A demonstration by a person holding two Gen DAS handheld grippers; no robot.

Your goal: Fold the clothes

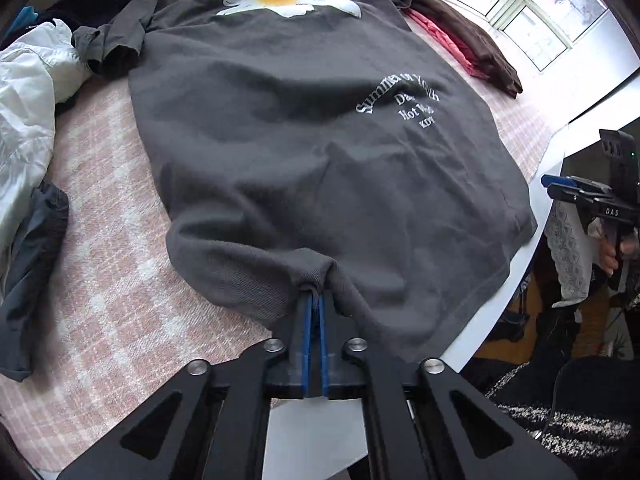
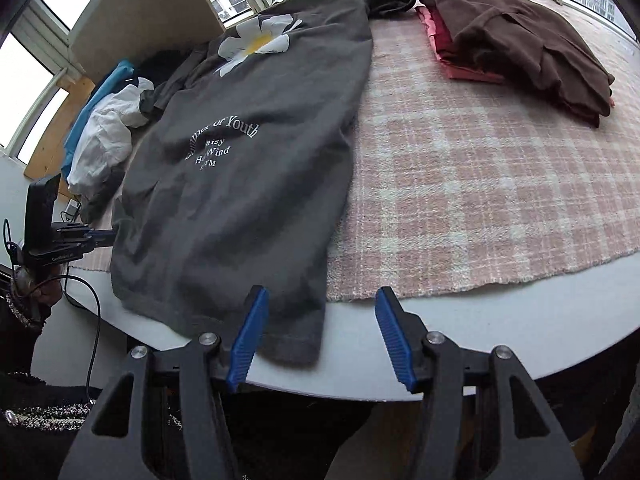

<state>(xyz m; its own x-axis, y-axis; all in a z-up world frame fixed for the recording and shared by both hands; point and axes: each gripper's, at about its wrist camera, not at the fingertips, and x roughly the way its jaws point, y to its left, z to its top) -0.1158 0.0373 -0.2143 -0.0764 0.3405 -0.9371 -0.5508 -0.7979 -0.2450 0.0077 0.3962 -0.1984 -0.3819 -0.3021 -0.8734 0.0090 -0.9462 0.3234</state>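
Observation:
A dark grey T-shirt with a daisy print and white lettering lies spread on the pink plaid cloth. My left gripper is shut on a bunched bit of the shirt's near edge. In the right wrist view the same shirt reaches over the table's white rim. My right gripper stands open just above the shirt's near corner; its blue pads do not press the cloth. The left gripper shows at the shirt's left edge, and the right gripper shows off the table's right side.
A folded brown garment lies on a red one at the far right of the cloth. A white garment and a dark grey one are heaped at the left. A black cable hangs below the table edge. Windows run behind.

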